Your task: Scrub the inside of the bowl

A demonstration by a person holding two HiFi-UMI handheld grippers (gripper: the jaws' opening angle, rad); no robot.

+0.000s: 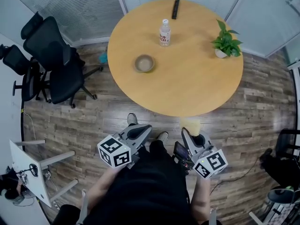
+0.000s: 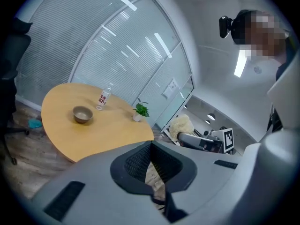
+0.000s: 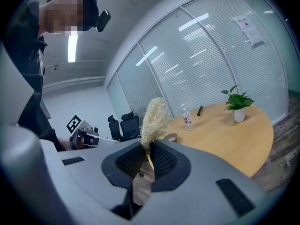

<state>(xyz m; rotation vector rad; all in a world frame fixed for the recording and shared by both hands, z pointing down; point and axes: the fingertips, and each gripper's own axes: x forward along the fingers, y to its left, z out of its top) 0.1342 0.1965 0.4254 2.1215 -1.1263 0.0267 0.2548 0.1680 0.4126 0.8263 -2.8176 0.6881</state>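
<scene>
A small brown bowl [image 1: 144, 63] stands empty on the round wooden table [image 1: 187, 83], toward its left side. Both grippers hang low in front of the person, short of the table's near edge. My left gripper [image 1: 140, 130] is shut with nothing between its jaws. My right gripper [image 1: 188, 134] is shut on a pale yellow fibrous scrubber [image 1: 191, 124], whose tuft sticks out past the jaws. In the left gripper view the bowl [image 2: 82, 114] lies far ahead. The scrubber [image 3: 154, 116] half hides the bowl [image 3: 171, 137] in the right gripper view.
On the table also stand a water bottle [image 1: 164, 33], a potted plant [image 1: 226, 42] and a black remote [image 1: 175, 8]. Black office chairs [image 1: 51, 55] stand left of the table. A white stand [image 1: 28, 170] is at the lower left. Glass partitions run behind the table.
</scene>
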